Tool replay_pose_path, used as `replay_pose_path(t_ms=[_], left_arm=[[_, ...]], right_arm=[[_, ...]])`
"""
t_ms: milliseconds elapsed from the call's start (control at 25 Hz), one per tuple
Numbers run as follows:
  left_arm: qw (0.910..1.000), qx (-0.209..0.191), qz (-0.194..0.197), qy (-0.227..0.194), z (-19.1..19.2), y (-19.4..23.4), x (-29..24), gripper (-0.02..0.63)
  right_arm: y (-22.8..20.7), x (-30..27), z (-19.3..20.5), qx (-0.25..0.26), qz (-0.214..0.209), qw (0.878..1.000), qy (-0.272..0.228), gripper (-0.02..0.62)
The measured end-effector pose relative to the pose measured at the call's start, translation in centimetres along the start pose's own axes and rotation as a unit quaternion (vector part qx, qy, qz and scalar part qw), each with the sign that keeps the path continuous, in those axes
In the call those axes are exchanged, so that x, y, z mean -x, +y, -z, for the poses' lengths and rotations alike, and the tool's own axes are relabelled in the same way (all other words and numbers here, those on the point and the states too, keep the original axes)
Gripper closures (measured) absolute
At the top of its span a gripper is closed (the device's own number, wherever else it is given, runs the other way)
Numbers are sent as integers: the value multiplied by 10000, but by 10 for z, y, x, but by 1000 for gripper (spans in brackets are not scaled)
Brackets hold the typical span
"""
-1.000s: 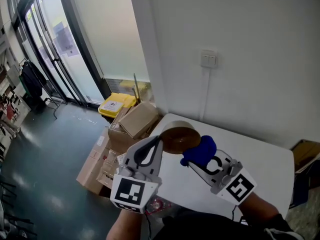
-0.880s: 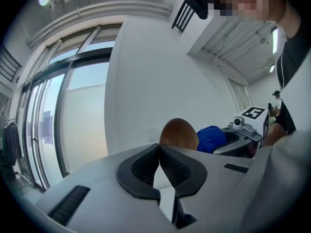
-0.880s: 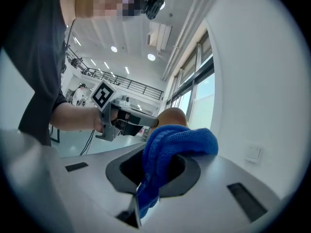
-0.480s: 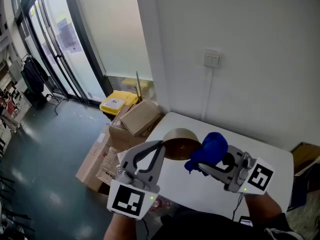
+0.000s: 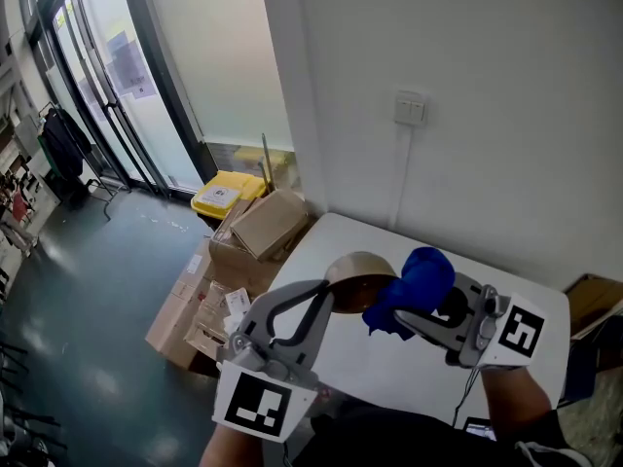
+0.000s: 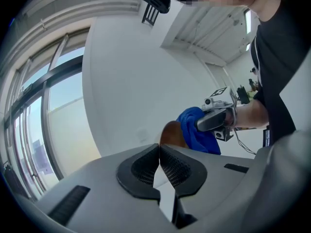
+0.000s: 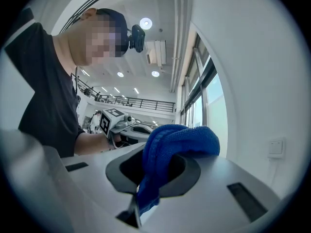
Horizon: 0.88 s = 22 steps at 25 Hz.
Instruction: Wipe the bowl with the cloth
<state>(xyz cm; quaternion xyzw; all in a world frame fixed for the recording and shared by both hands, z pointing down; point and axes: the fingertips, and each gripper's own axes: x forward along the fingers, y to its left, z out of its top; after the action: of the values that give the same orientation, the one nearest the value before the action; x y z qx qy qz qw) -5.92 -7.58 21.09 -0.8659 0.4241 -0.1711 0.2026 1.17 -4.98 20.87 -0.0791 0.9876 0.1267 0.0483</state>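
Holding bowl (image 5: pixel 358 282) over white table (image 5: pixel 467 266); white wall (image 5: pixel 487 66) behind, cardboard boxes (image 5: pixel 268 227) on floor.
I had left gripper (image 5: pixel 326 290) pinched shut on its rim, bowl tilted, mouth direction unclear; right gripper (image 5: pixel 409 314) clamped blue cloth (image 5: pixel 419 280) against it.

Reference: table (image 5: pixel 375 373). The bowl (image 5: pixel 358 272) is held over the table's left part, at the tip of the left gripper (image 5: pixel 327 292), which reaches in from the table's near-left side. The cloth (image 5: pixel 417 282) sits just right of the bowl, touching it, in the right gripper (image 5: pixel 407 315), which reaches in from the table's near-right side. Boxes (image 5: pixel 261 233) are stacked on the floor left of the table; a bin (image 5: pixel 226 198) stands behind them. A switch (image 5: pixel 411 109) is on the wall behind the table. Doors (image 5: pixel 97 95) lie far left of it.
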Motion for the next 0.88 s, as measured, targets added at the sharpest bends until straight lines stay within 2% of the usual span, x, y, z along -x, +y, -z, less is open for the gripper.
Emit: replay_pose_path(t_ms=[280,480,880], left_arm=[[9995,-209,89,225,6,-15,-2,592],[9980,-536,89,328,7,-20,1,592],[9993,-372,-8,95,2,1,19,592]], right_arm=[[4,-1,-10,88,-65,9999,-105,552],[-2,2,-9,117,77,9999,-53,552],[-10,9,-2,41,299,9995,68,552]])
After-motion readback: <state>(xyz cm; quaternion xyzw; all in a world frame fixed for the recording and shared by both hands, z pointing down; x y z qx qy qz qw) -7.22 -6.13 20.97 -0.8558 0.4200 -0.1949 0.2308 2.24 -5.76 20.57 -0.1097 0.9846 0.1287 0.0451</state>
